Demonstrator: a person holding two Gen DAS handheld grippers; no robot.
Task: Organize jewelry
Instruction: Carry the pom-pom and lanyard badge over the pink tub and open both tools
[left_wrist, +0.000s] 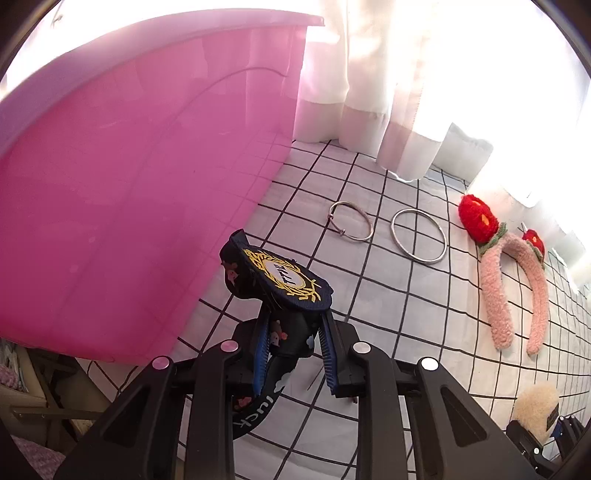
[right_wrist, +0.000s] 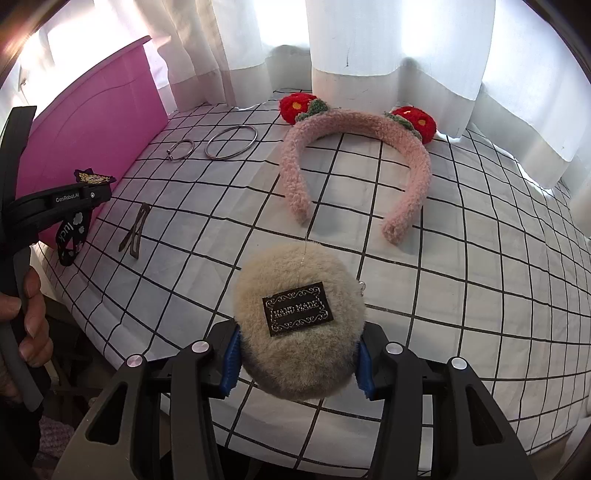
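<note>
Left gripper (left_wrist: 295, 332) squeezes a dark headband (left_wrist: 284, 280) beside the pink bin (left_wrist: 129, 166). Right gripper (right_wrist: 297, 354) squeezes a fluffy puff (right_wrist: 295, 325) above the checked bed (right_wrist: 461, 295). Farther off lie a hair clip (right_wrist: 135, 230), pink headband (right_wrist: 354, 162) and two silver bangles (right_wrist: 231, 142).

The pink bin (left_wrist: 129, 184) runs off the left wrist view's edge at nine o'clock, its inside hidden. The pom-pom (left_wrist: 535, 410) is cut at four o'clock there. The strap's (left_wrist: 258, 406) lower end hides behind the gripper body. In the right wrist view, the badge (right_wrist: 92, 178) lettering is too small to read.
</note>
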